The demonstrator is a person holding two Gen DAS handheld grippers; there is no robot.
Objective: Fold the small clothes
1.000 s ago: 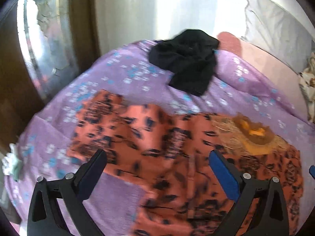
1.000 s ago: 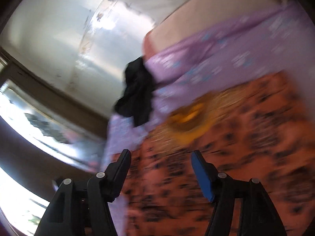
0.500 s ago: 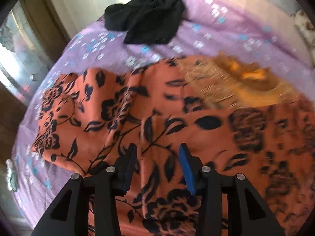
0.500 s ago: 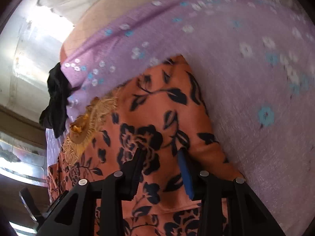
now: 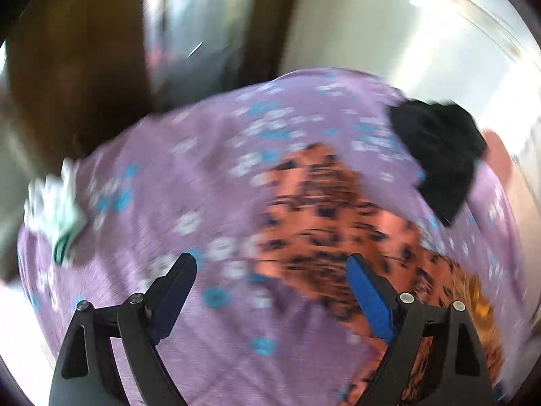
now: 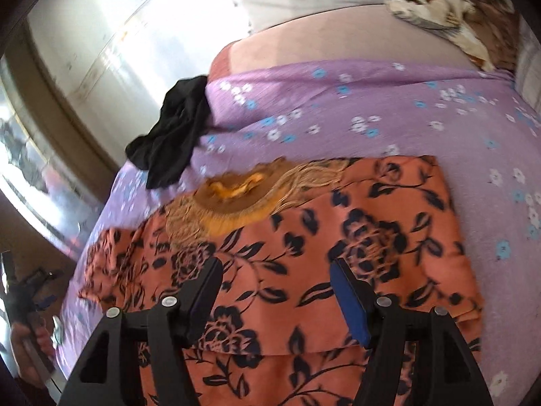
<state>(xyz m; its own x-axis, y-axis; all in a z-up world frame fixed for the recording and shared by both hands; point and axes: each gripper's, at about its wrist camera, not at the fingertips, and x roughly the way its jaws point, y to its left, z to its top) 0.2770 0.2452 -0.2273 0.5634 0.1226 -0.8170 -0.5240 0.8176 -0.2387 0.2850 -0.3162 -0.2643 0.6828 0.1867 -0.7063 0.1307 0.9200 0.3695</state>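
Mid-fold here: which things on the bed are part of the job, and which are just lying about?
Part of the job:
orange floral garment
black garment, likely next
left tongs, open
right tongs, open

Lying about:
purple floral bedsheet
patterned cloth
white-green item

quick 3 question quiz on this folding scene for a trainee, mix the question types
1. True or false: the right gripper is clamped on the orange floral garment.
2. Which item lies at the far edge of the purple bedsheet? A) black garment B) white towel C) blue jeans
3. Fill in: the golden embroidered patch sits at the garment's ____.

Key
1. False. Its jaws stand open above the cloth, with nothing pinched; they have just been opening. The left gripper is open too, mostly over bare sheet.
2. A
3. Neckline, on the side facing the black garment.
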